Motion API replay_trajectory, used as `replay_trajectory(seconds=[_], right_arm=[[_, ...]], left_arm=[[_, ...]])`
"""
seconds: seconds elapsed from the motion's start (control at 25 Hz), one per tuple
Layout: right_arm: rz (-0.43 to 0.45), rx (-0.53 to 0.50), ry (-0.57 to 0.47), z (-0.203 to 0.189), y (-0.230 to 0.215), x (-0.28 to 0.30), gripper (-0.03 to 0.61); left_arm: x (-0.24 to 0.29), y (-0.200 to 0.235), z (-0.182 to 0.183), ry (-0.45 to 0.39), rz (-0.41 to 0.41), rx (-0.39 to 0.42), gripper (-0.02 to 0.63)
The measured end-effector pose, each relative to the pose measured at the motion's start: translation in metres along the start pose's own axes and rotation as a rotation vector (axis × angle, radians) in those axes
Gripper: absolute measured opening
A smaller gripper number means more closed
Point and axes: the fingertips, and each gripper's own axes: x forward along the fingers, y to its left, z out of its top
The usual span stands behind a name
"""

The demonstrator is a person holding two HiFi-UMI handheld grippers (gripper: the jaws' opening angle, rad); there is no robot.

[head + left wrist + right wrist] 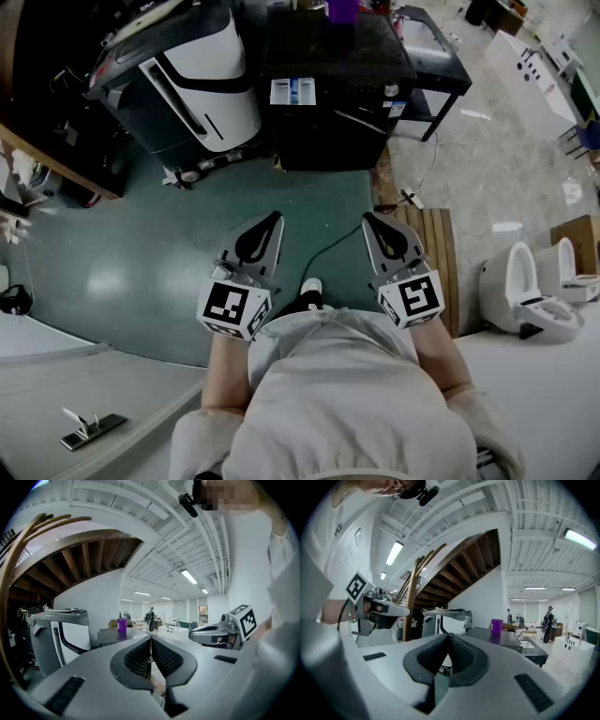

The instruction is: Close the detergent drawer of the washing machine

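Observation:
The black washing machine (337, 112) stands ahead on the green floor, with a purple cup (342, 9) on top. A white and blue panel (292, 91) shows at the upper left of its front; I cannot tell whether a drawer stands out. Both grippers are held close to the person's body, well short of the machine. My left gripper (273, 221) is shut and holds nothing, and so is my right gripper (371, 221). In the left gripper view the jaws (151, 640) meet, with the cup (122, 624) beyond. In the right gripper view the jaws (449, 637) also meet before the machine (506, 641).
A tilted white and black appliance (192, 80) stands left of the machine. A wooden pallet (436, 253) and two white toilets (534, 291) are at the right. A cable (337, 246) runs across the floor. A wooden staircase (412, 592) rises at the left.

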Motion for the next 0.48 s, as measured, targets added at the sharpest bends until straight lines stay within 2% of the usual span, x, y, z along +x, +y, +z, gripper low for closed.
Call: replay_trajectory(seconds=[0.48], right_arm=[[0.003,0.026,0.006,-0.0074,-0.0006,0.0009,0.003]], left_arm=[[0.0023,0.0013,-0.0046,0.01,-0.007,-0.015,0.02]])
